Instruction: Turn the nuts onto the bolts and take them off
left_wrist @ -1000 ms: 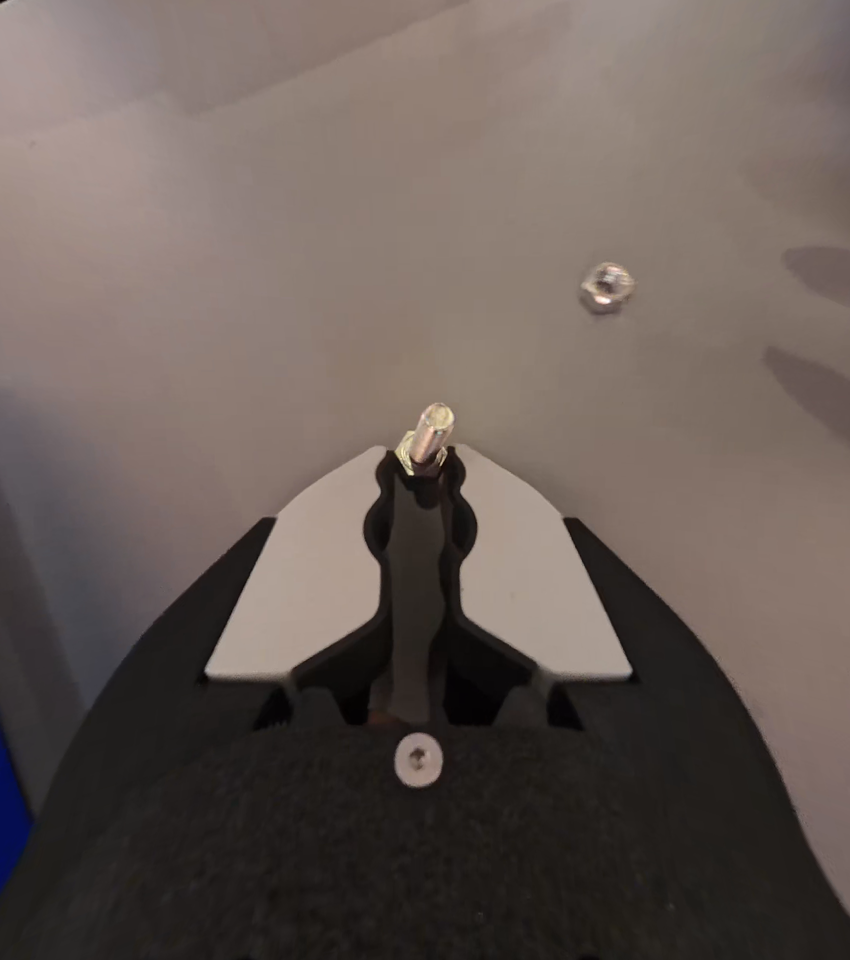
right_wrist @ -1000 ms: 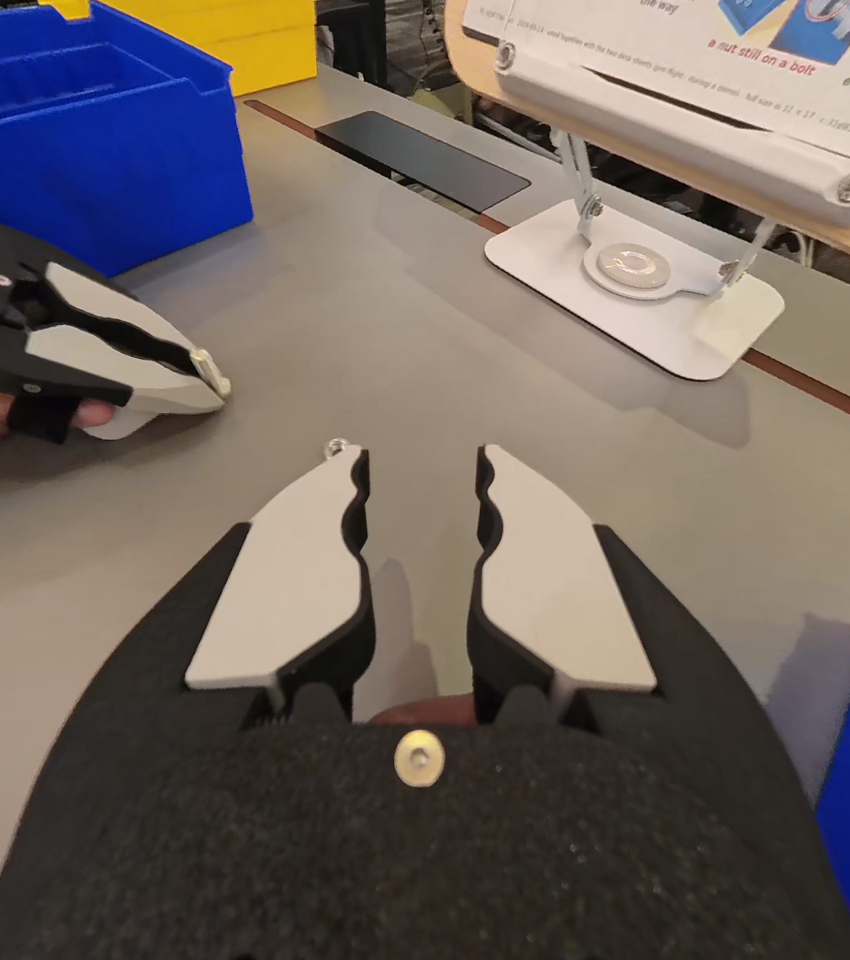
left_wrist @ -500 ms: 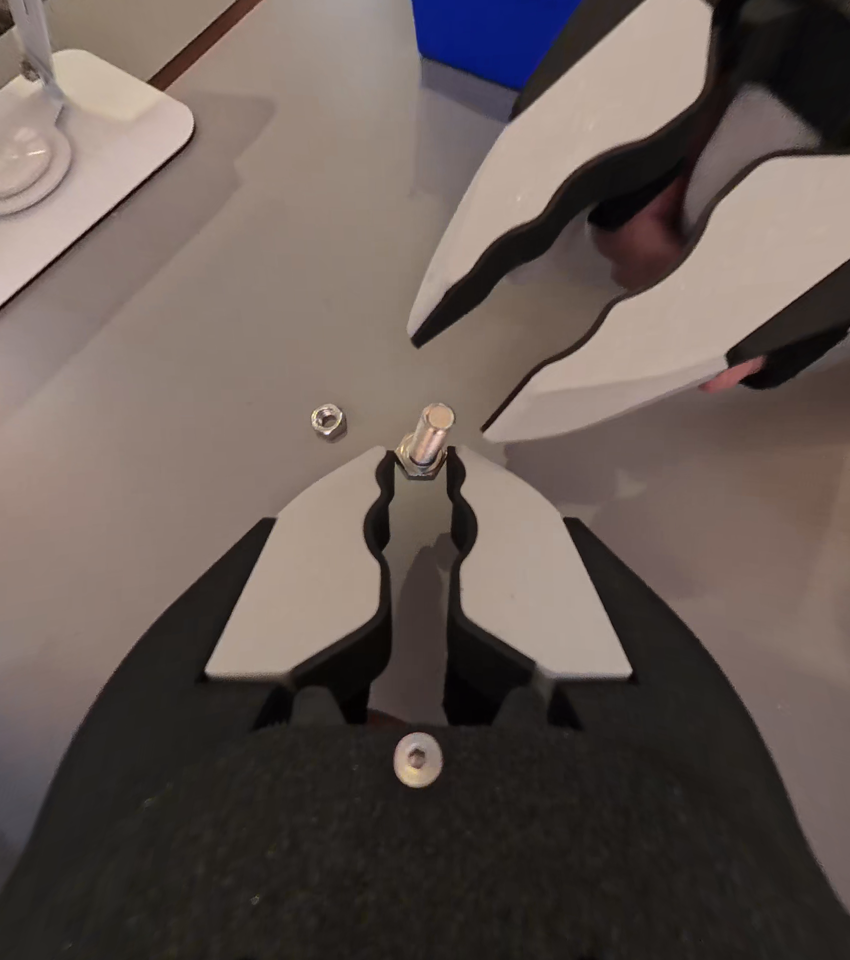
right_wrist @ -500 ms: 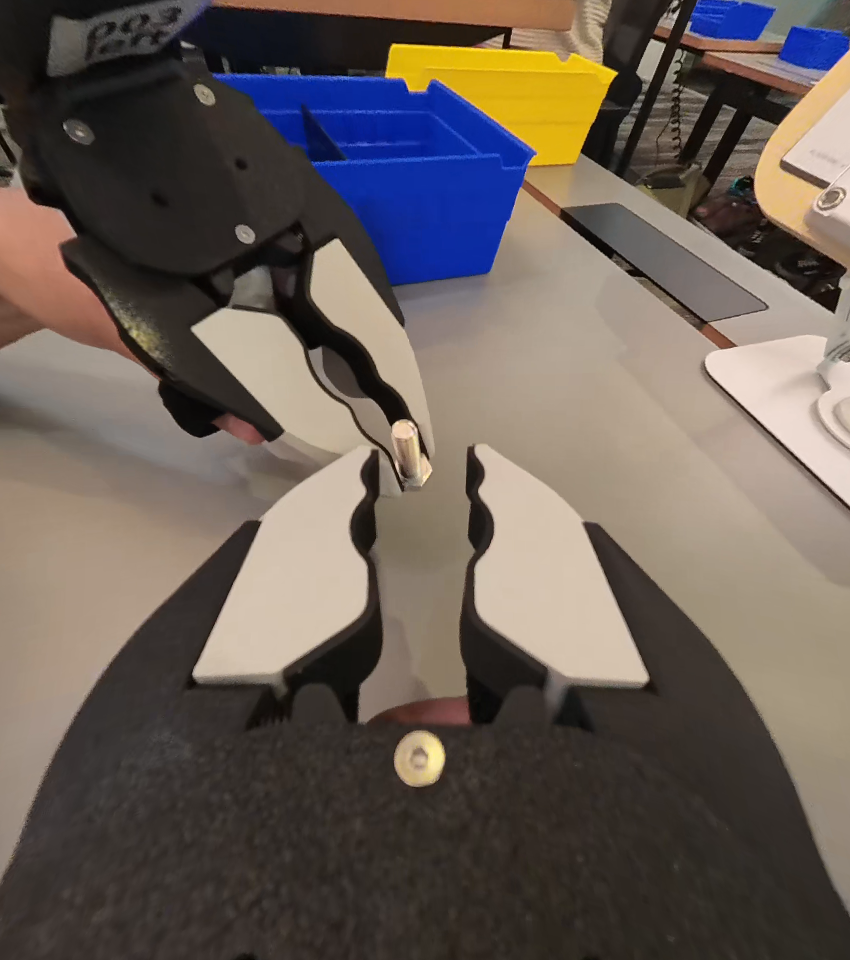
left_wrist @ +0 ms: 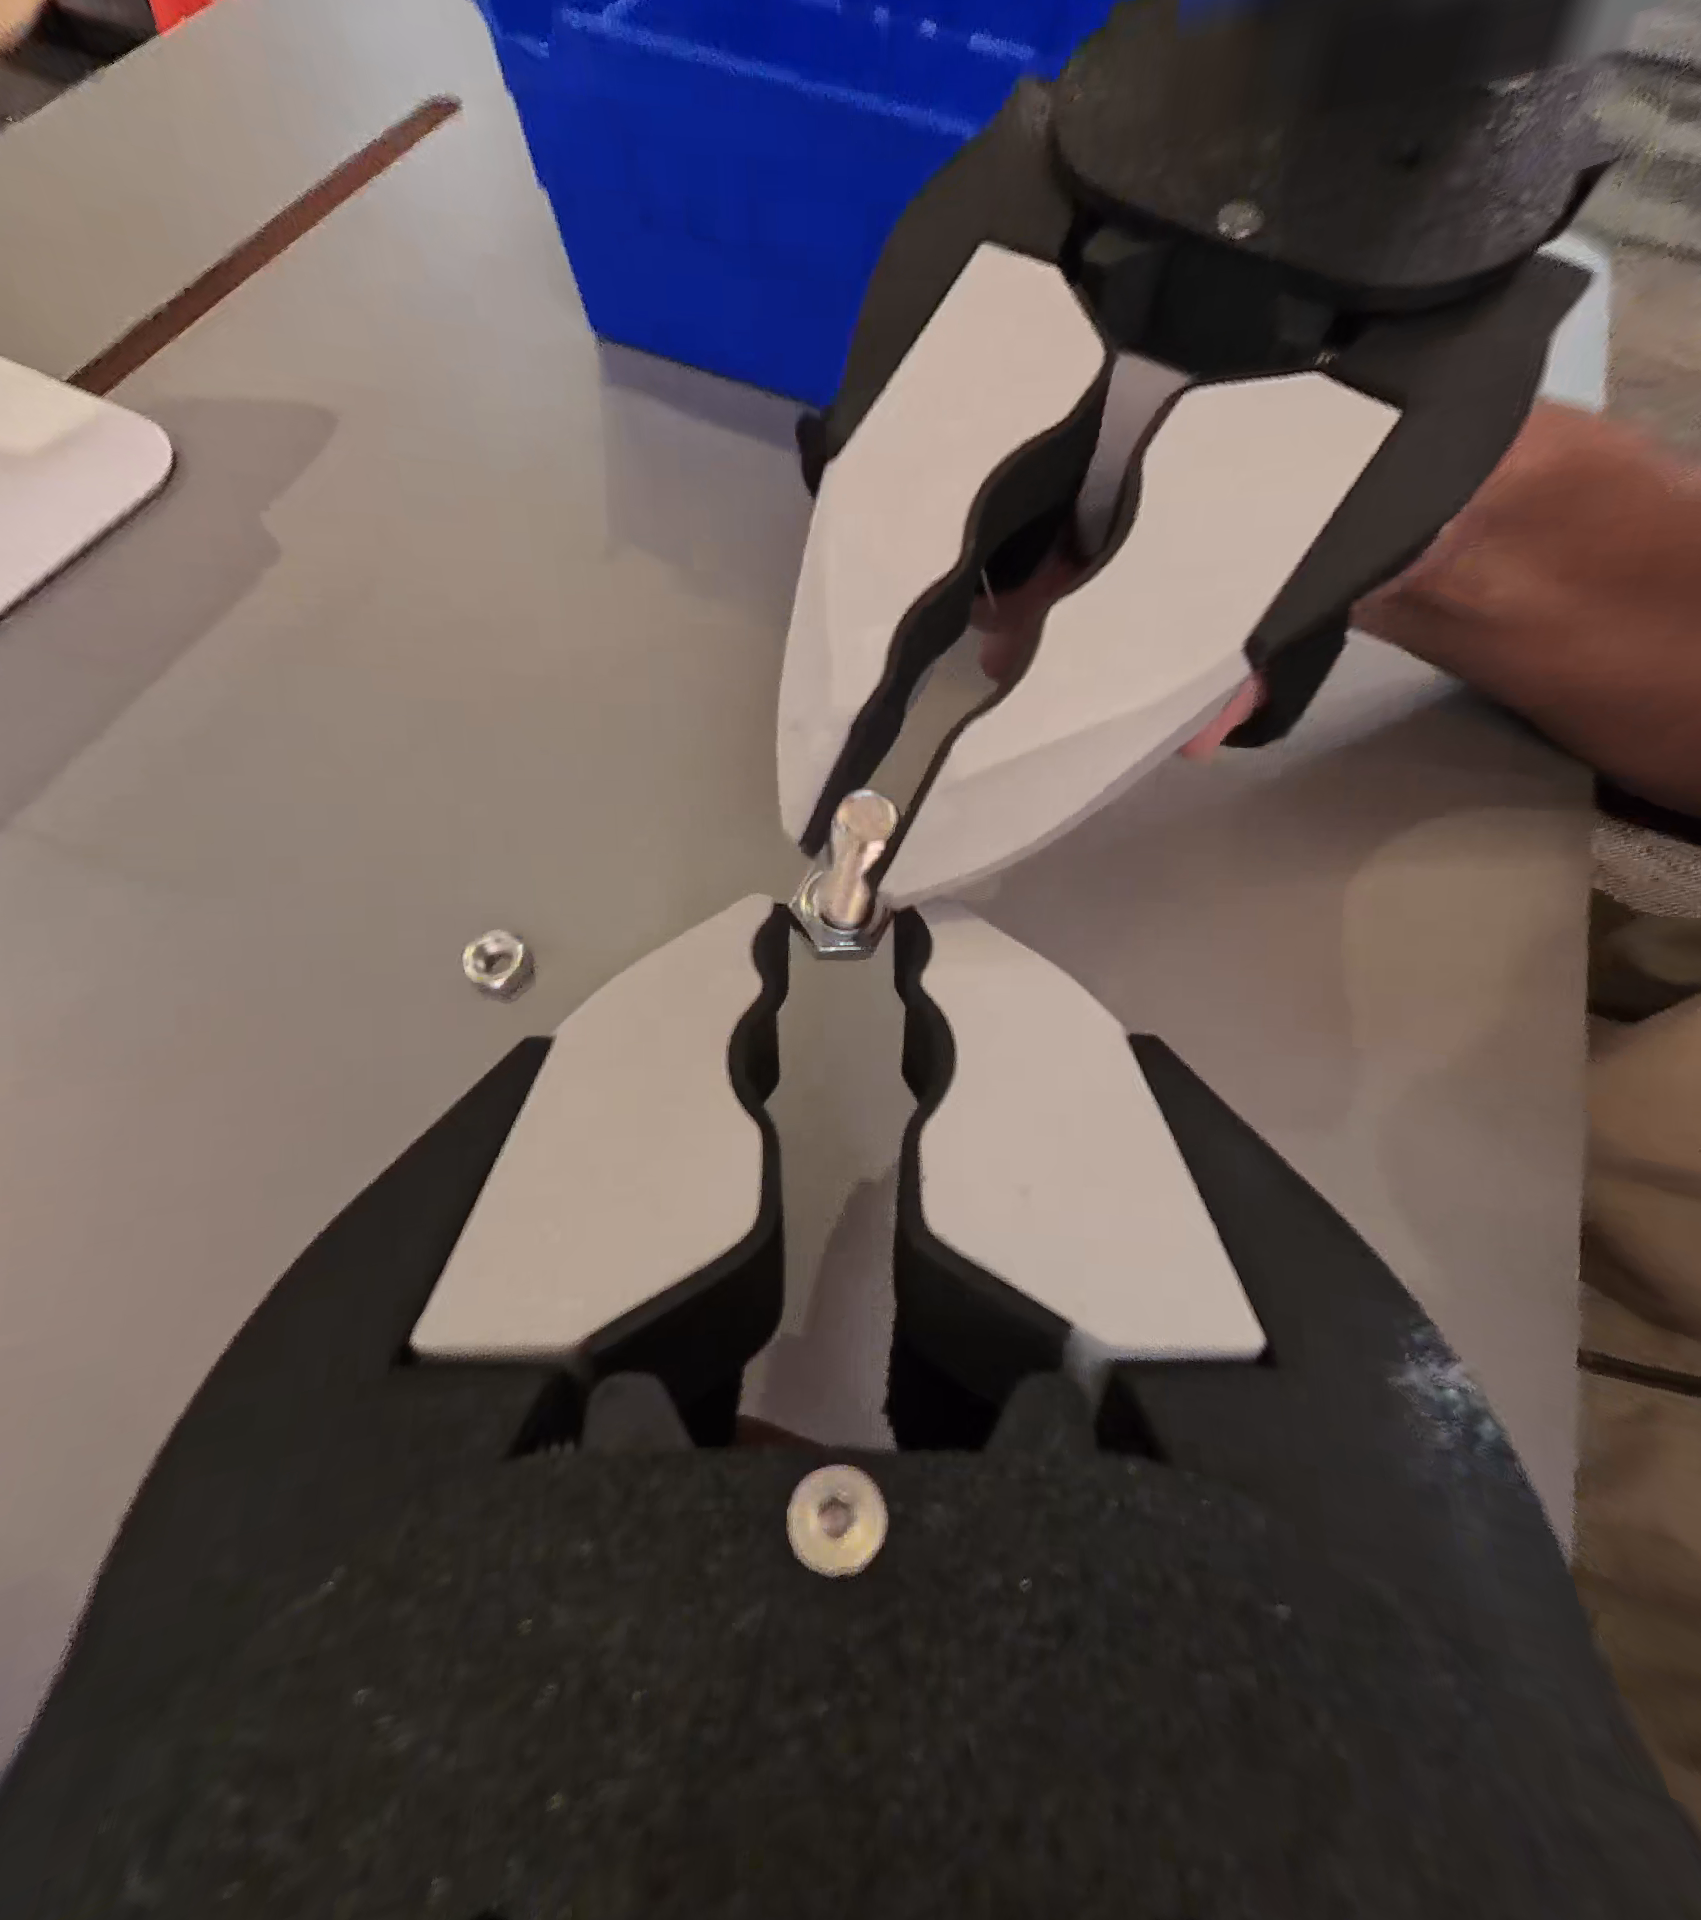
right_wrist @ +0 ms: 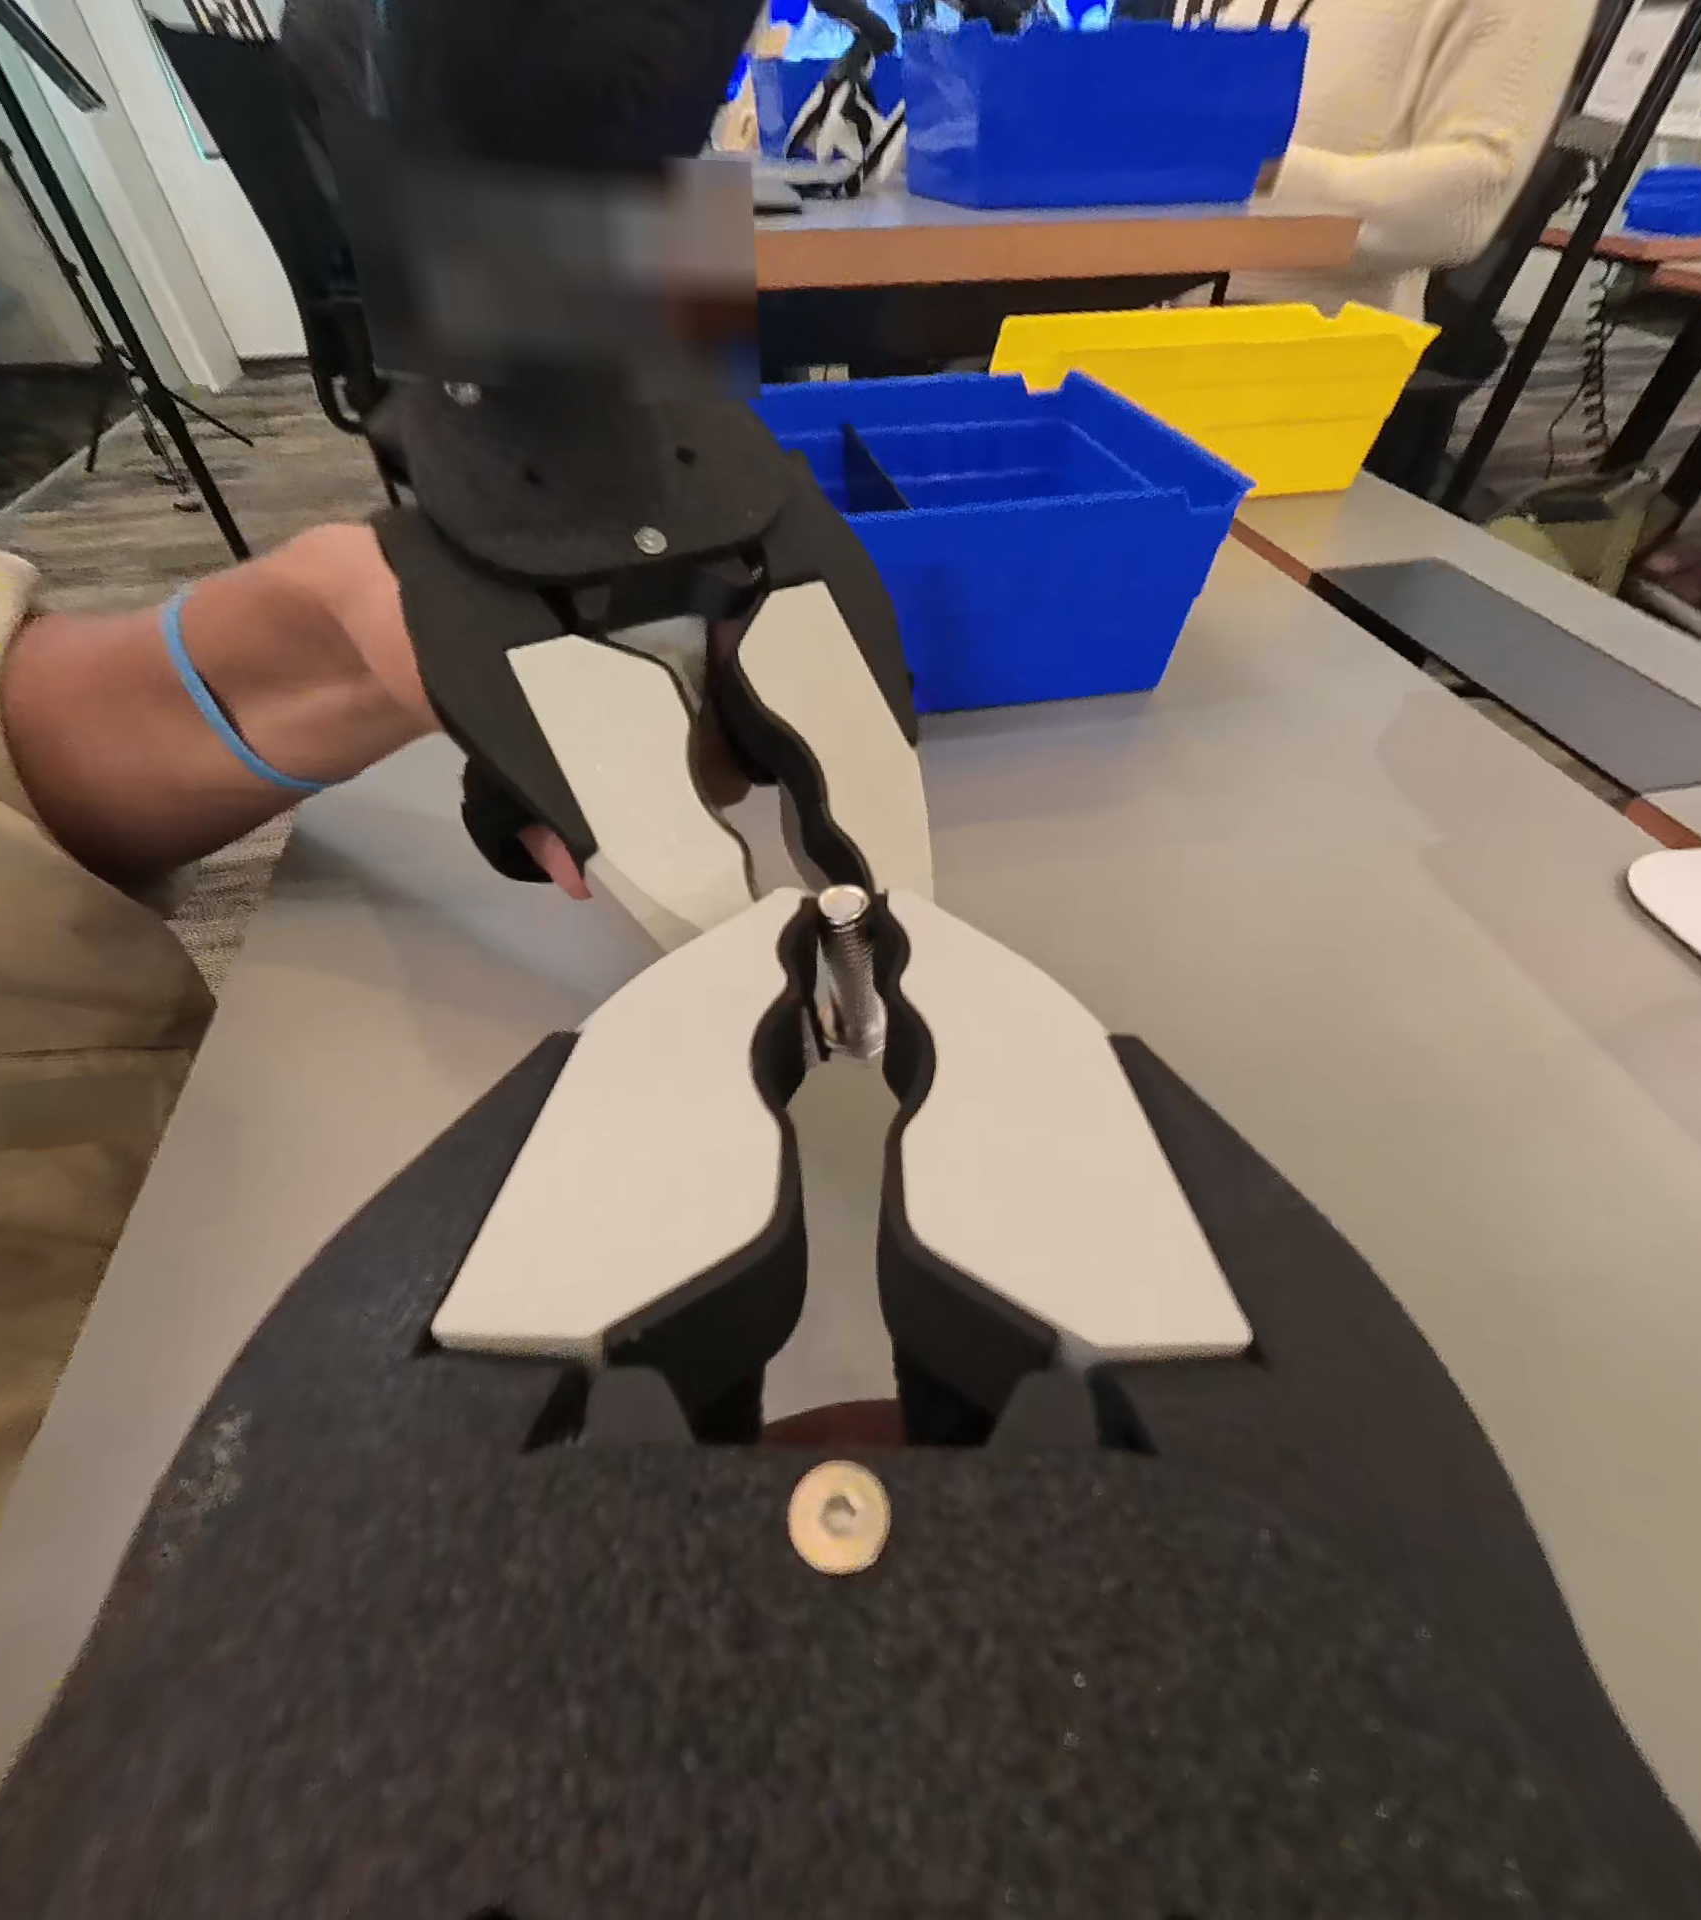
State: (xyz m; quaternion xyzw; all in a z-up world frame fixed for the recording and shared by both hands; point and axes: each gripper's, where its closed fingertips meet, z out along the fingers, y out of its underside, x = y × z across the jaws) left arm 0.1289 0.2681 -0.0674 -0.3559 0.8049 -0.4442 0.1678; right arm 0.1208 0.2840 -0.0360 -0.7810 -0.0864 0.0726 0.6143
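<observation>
1. Left gripper: fingertips pinch the nut threaded on the bolt, held above the grey table.
2. Right gripper: fingers closed around the bolt's shaft, tip to tip with the left gripper.
3. A loose nut lies on the table, left of the left gripper.
4. Blue bin stands behind.

Colours recorded: left tool and right tool, black bodies with pale grey finger plates; bolt and loose nut, bright silver; worktop, plain grey; bins, blue and yellow; wristband, light blue.
</observation>
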